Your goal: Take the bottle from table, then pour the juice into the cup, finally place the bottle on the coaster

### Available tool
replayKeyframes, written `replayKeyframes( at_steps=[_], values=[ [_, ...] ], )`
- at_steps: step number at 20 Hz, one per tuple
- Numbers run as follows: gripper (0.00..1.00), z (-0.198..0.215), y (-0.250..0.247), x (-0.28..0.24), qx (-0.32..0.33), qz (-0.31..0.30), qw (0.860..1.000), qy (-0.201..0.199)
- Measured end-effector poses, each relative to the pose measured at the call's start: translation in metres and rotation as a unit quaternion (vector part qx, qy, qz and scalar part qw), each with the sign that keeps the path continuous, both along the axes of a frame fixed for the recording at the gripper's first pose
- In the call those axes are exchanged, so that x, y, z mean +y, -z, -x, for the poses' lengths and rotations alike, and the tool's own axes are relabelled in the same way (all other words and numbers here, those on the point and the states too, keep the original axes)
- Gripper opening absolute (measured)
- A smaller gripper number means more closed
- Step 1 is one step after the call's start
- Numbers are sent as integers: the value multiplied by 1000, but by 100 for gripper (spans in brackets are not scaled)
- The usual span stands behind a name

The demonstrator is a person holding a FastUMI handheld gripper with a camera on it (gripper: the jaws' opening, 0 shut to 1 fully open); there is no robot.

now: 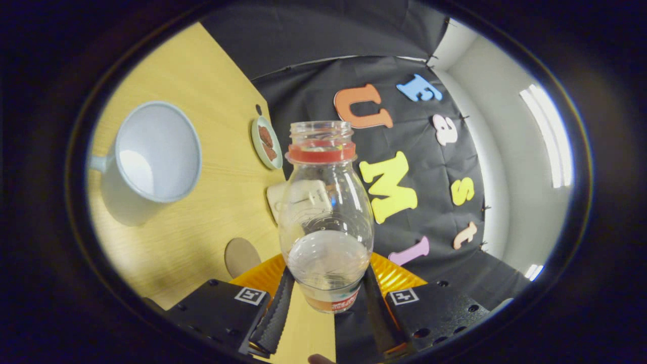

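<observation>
Two fingers (pixel 275 313) of the tongs (pixel 326 308) clamped on the bottle's (pixel 326 222) lower body, one each side. Clear, uncapped, red ring at the neck, held between the fingers with the scene tilted. Beyond, on the wooden worktop (pixel 202 91): round coaster (pixel 241 256) just ahead, white cup (pixel 156 151) farther off, small plate (pixel 266 142) with brown pieces near the edge.

The scene is viewed from a fisheye camera mounted on the tongs (pixel 326 308), aimed forward along the two fingers. The view is rolled sideways, so the desk (pixel 202 212) is seen tilted. The bottle (pixel 326 212) is held close to the lens.
</observation>
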State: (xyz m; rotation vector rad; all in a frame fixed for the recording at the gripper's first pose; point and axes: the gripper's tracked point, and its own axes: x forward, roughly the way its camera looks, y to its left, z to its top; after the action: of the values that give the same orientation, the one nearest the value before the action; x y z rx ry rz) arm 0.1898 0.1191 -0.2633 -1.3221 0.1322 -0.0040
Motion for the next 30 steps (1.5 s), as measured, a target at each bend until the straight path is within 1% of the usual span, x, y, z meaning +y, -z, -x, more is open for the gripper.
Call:
replayKeyframes(
  at_steps=[2, 6, 13, 21, 30],
  values=[
    [74, 3, -2, 4, -4, 32, 999, -11],
    [74, 9, -11, 4, -14, 91, 996, -19],
    [74, 10, -14, 5, -14, 139, 990, -25],
    [74, 7, -23, 9, -21, 178, 983, -30],
    [73, 6, -32, 5, -25, 185, 982, -25]
  ],
)
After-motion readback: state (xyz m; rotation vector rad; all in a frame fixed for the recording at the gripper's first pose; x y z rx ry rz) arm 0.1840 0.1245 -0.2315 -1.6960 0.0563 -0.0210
